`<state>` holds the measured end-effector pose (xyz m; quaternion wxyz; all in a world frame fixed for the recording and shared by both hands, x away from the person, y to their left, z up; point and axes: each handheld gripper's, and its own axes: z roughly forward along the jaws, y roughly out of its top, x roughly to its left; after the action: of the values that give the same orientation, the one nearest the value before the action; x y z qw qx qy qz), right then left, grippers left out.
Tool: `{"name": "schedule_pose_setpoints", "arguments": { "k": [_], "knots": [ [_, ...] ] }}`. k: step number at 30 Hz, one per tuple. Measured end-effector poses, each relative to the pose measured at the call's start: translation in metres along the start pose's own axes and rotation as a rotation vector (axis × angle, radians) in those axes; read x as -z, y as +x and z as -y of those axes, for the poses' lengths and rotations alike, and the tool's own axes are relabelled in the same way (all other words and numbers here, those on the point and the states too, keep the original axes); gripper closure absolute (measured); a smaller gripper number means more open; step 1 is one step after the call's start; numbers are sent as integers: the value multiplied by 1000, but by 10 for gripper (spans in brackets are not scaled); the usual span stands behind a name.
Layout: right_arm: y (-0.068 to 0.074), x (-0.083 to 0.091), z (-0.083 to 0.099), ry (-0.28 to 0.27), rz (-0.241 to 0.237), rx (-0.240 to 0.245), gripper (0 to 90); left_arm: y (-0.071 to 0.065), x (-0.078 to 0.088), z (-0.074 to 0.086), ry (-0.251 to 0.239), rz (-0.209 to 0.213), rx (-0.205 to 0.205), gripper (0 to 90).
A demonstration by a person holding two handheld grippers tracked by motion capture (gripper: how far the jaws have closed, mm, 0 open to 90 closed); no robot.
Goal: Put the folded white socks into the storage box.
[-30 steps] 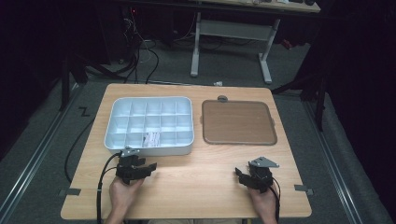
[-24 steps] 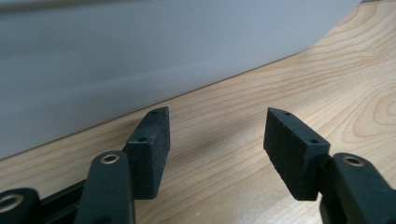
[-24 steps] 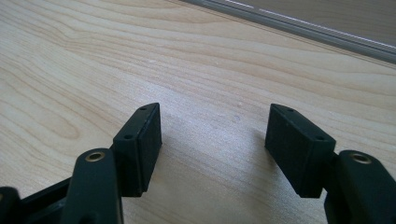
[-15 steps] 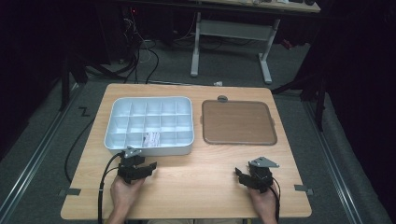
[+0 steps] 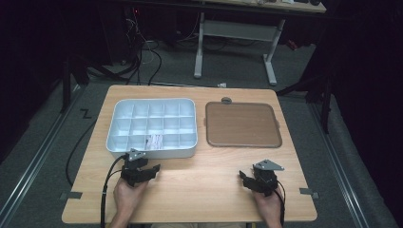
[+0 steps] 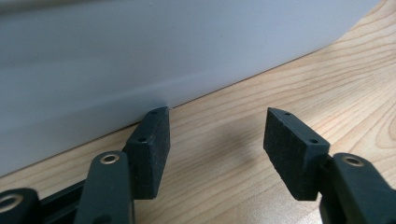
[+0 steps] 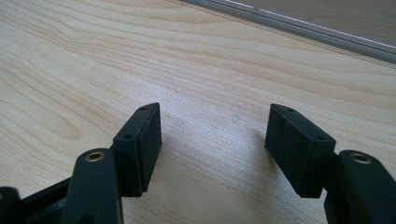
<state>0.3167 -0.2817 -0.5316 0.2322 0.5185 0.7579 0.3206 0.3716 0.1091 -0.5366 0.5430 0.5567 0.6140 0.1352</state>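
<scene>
My left gripper rests on the wooden table just in front of a white compartment tray. Its jaws stand open with bare wood between them, and the left pad almost touches the tray's near wall. My right gripper lies on the table near the front right, below a brown flat tray. It is open too, with nothing between its pads. A hand holds each gripper from the front edge.
One compartment of the white tray holds a small printed slip. A small grey round piece sits behind the brown tray. A grey rim of the brown tray crosses the top of the right gripper view. Desk legs and cables stand beyond the table.
</scene>
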Motion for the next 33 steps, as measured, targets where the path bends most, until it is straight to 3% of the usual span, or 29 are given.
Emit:
{"name": "schedule_pose_setpoints", "arguments": {
  "k": [12,22,27,33],
  "knots": [
    [0,0,0,0,0,0,365,-2,-1,6,-16,-5,-72,409],
    [0,0,0,0,0,0,365,-4,-1,9,-22,-7,-92,401],
    [0,0,0,0,0,0,365,-2,0,11,-52,3,-84,400],
    [0,0,0,0,0,0,365,-4,0,16,-64,-4,-125,398]
  ]
}}
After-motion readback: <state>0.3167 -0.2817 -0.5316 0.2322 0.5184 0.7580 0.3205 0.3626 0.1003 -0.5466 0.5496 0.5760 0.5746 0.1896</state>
